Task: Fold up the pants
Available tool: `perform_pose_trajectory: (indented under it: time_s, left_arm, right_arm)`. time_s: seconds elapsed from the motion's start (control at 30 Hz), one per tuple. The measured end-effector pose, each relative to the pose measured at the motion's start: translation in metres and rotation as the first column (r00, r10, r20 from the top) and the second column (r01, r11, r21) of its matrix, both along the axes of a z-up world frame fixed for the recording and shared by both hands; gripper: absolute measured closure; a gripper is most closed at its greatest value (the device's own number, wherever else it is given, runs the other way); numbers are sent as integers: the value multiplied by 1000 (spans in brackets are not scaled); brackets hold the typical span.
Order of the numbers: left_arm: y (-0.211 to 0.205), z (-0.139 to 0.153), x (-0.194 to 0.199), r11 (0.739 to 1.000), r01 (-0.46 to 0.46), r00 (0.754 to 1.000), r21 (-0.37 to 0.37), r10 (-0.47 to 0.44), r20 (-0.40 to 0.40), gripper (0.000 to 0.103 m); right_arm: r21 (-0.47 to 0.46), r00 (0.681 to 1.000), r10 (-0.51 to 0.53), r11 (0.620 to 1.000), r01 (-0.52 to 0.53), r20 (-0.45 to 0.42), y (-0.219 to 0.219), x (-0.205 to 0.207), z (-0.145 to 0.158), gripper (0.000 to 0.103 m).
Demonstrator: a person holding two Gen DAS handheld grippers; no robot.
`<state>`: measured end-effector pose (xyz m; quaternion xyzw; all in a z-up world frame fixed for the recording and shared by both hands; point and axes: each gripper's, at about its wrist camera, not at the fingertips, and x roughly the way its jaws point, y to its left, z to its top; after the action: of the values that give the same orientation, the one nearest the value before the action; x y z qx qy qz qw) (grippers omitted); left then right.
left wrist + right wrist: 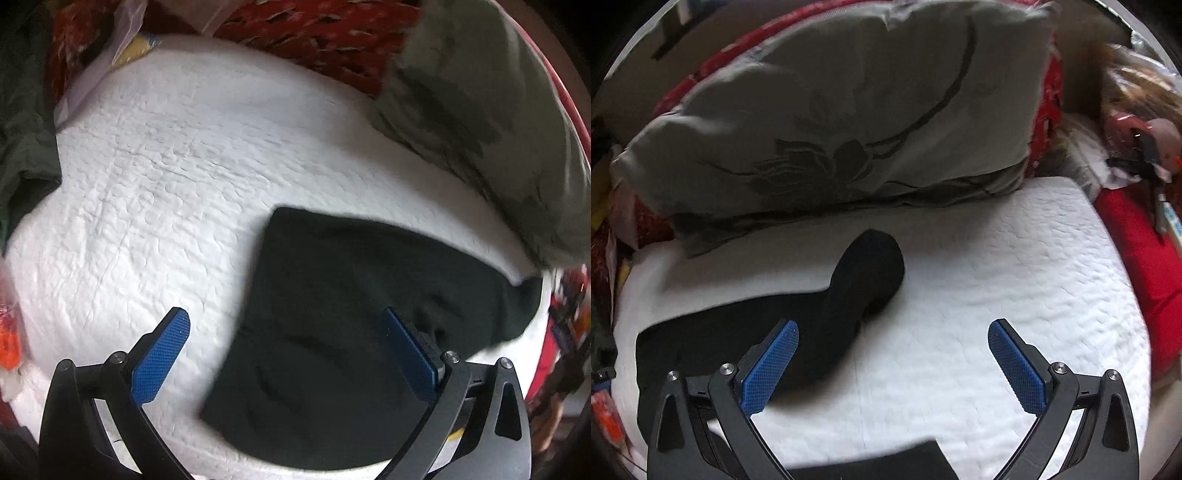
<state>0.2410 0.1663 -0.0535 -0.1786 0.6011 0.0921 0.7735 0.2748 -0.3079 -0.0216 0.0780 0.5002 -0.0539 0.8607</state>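
Black pants [332,332] lie below the grey pillow [831,122]; my left gripper [284,354] and right gripper [894,365], both spread and empty, might pinch only one slippery layer.

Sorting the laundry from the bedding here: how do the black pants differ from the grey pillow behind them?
The black pants are plain and lie flat on the white quilted pad; the grey pillow carries a dark flower print and stands propped up at the pad's far edge. The pants are thin and limp, the pillow plump. Both are soft fabric, and neither is held.

No readable txt, labels, nos. or signs in either view.
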Motion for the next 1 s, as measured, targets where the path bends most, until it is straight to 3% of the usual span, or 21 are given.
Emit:
perform_pose_trajectory:
  time_s: [0.17, 0.43, 0.47, 0.53, 0.63, 0.67, 0.7, 0.8, 1.0]
  left_arm:
    - [18, -20, 27, 998, -37, 999, -59, 35, -38, 0]
    - [22, -61, 55, 995, -51, 993, -88, 41, -110, 0]
    - [20, -64, 58, 995, -49, 993, -91, 39, -111, 5]
    - [16, -70, 64, 995, -32, 992, -98, 20, -128, 18]
    - [11, -72, 69, 996, -31, 990, -79, 19, -139, 46]
    - [9, -71, 71, 996, -25, 991, -80, 14, -130, 65]
    - [8, -69, 71, 997, -27, 992, -78, 17, -128, 74]
    - [5, -58, 69, 997, -47, 994, -65, 40, -106, 77]
    - [-4, -16, 40, 997, -71, 997, -15, 71, -9, 78]
  right_arm:
    - [3, 999, -3, 1000, 3, -45, 4, 32, -23, 0]
    - [-6, 993, 22, 1000, -23, -118, 14, 69, -54, 1]
    - [1, 992, 24, 1000, -24, -126, 14, 73, -57, 2]
    - [22, 989, 31, 999, -28, -145, 15, 78, -64, 10]
    - [77, 981, 48, 996, -34, -189, 15, 82, -75, 46]
    - [99, 979, 53, 995, -34, -198, 15, 82, -78, 63]
    - [121, 979, 56, 992, -33, -197, 14, 80, -79, 70]
    - [142, 989, 77, 988, -59, -126, 13, 71, -69, 85]
    - [129, 994, 101, 987, -94, -44, 15, 40, -36, 89]
